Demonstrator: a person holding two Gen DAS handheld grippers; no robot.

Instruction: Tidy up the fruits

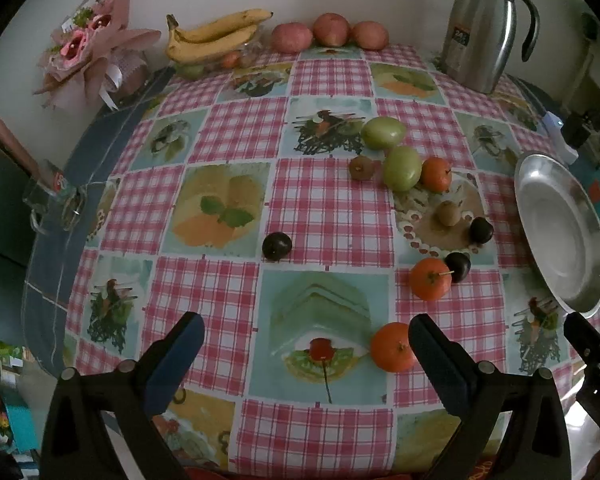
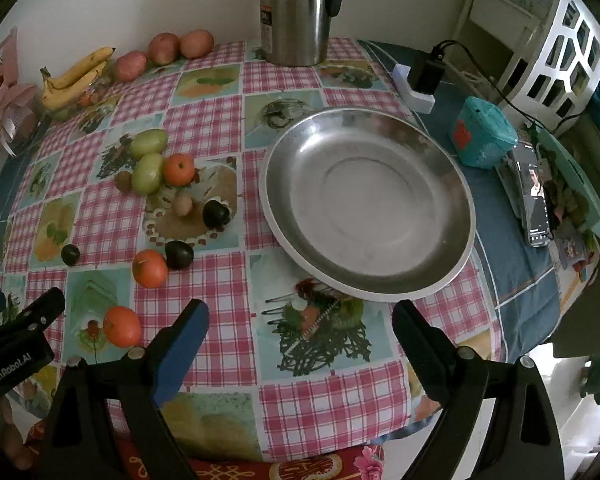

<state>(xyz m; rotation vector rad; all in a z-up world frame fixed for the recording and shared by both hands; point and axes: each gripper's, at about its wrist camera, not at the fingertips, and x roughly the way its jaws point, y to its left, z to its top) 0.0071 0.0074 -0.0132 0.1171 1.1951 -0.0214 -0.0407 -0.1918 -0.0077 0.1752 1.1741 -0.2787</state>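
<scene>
Nothing grabbed yet: the left gripper (image 1: pixel 306 356) and the right gripper (image 2: pixel 300 344) both hang over the worktop (image 1: pixel 228 136) with jaws spread wide and empty. The nearest orange (image 1: pixel 394 347) sits at about 3 o'clock from the left jaws, just beside the right-hand pad. The steel dish (image 2: pixel 366 204) is empty, up at 12 o'clock from the right gripper. I'd shift the left over so the orange is centred, drop low, then close gently so it doesn't roll.
</scene>
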